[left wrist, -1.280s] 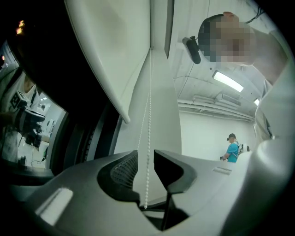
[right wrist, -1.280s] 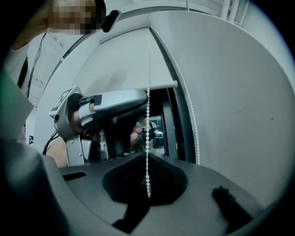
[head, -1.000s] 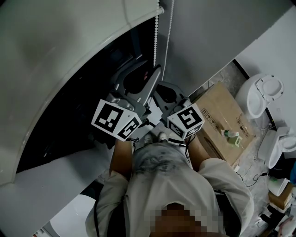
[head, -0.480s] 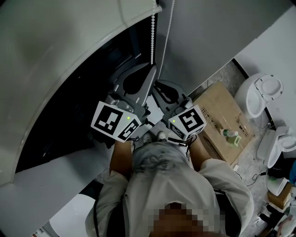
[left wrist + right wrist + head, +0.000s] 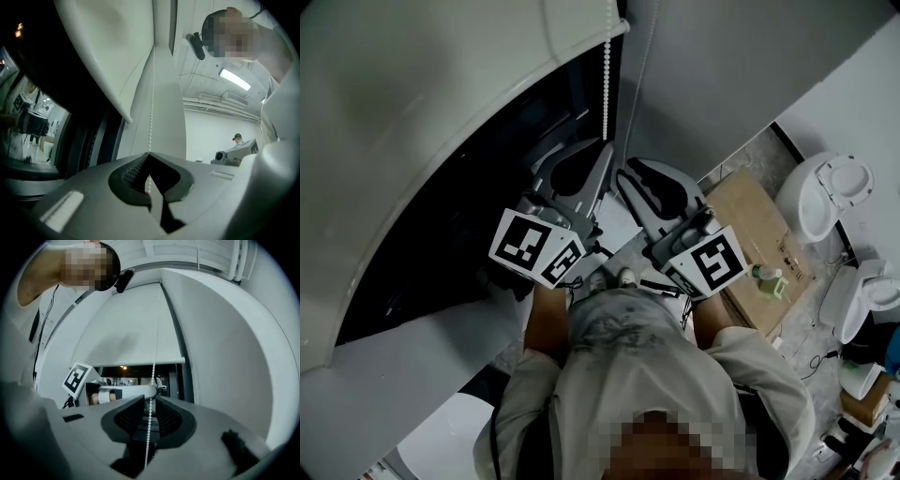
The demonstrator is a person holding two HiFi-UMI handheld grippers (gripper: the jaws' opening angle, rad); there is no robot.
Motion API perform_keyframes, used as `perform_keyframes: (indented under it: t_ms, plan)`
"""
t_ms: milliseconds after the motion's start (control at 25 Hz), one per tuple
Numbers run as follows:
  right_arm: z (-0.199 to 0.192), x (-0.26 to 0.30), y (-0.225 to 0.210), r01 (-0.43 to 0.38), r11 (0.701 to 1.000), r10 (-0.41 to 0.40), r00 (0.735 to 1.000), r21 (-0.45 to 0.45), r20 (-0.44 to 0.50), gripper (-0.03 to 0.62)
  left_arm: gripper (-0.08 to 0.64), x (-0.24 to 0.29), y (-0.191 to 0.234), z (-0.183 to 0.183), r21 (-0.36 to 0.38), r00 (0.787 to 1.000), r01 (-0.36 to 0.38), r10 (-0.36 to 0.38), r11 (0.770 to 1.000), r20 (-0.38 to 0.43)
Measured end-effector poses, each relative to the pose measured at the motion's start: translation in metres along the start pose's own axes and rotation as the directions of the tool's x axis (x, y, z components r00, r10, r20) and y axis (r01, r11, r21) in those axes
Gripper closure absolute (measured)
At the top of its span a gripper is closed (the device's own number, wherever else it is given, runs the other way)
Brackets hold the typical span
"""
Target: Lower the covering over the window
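Note:
A white roller blind (image 5: 441,112) covers the upper part of a dark window (image 5: 487,187). Its white bead chain (image 5: 607,84) hangs from the blind's right end. My left gripper (image 5: 607,152) is shut on one strand of the chain (image 5: 151,103), which enters its closed tips (image 5: 149,153). My right gripper (image 5: 630,174) sits just to the right and lower. Its jaws are opening, and the chain (image 5: 152,380) runs loose between them (image 5: 150,399) with no pad touching it. The blind's bottom rail (image 5: 140,363) shows above the right gripper.
A cardboard box (image 5: 750,234) with a green bottle (image 5: 766,274) on it lies on the floor at the right. White ceramic fixtures (image 5: 830,192) stand beyond it. A pale sill (image 5: 412,366) runs below the window. The person's torso fills the lower middle.
The left gripper's jaws have closed on the chain. The right gripper has let go, opened, and drifted right and a little down.

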State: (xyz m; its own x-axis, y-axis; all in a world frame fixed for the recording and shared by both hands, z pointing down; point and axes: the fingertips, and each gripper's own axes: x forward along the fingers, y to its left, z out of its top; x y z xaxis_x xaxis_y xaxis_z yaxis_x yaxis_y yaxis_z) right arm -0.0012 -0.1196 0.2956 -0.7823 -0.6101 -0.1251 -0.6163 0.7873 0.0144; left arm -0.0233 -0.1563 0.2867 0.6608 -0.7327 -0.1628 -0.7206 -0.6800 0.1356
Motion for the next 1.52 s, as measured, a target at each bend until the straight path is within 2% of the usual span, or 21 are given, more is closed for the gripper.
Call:
perform_keyframes:
  t_ms: [200, 360, 560, 760, 1120, 1520]
  plan:
    - [0.015, 0.001, -0.004, 0.017, 1.000, -0.016, 0.999, -0.019, 0.027, 0.515, 0.554, -0.002, -0.001, -0.001, 0.006, 1.000, -0.002, 0.002, 1.000, -0.010]
    - [0.024, 0.006, -0.009, 0.023, 0.999, -0.021, 0.999, -0.035, 0.048, 0.515, 0.554, -0.002, -0.001, -0.019, -0.007, 0.999, 0.004, -0.005, 1.000, -0.044]
    - [0.032, 0.013, -0.013, 0.022, 0.998, -0.019, 0.998, -0.052, 0.060, 0.515, 0.554, -0.004, -0.001, -0.025, -0.015, 0.998, -0.004, 0.003, 1.000, -0.056]
    - [0.036, 0.021, -0.012, 0.012, 0.998, -0.008, 0.998, -0.061, 0.063, 0.515, 0.554, -0.009, 0.000, -0.057, -0.044, 0.993, -0.011, 0.006, 0.999, -0.116]
    - [0.034, 0.034, -0.011, 0.002, 0.998, 0.002, 0.998, -0.067, 0.059, 0.515, 0.554, -0.016, 0.000, -0.090, -0.076, 0.984, -0.020, 0.007, 0.997, -0.177]
    - [0.040, 0.047, -0.012, 0.005, 0.997, 0.002, 0.997, -0.079, 0.081, 0.531, 0.552, -0.020, 0.002, -0.093, -0.085, 0.984, -0.015, 0.000, 0.996, -0.179]
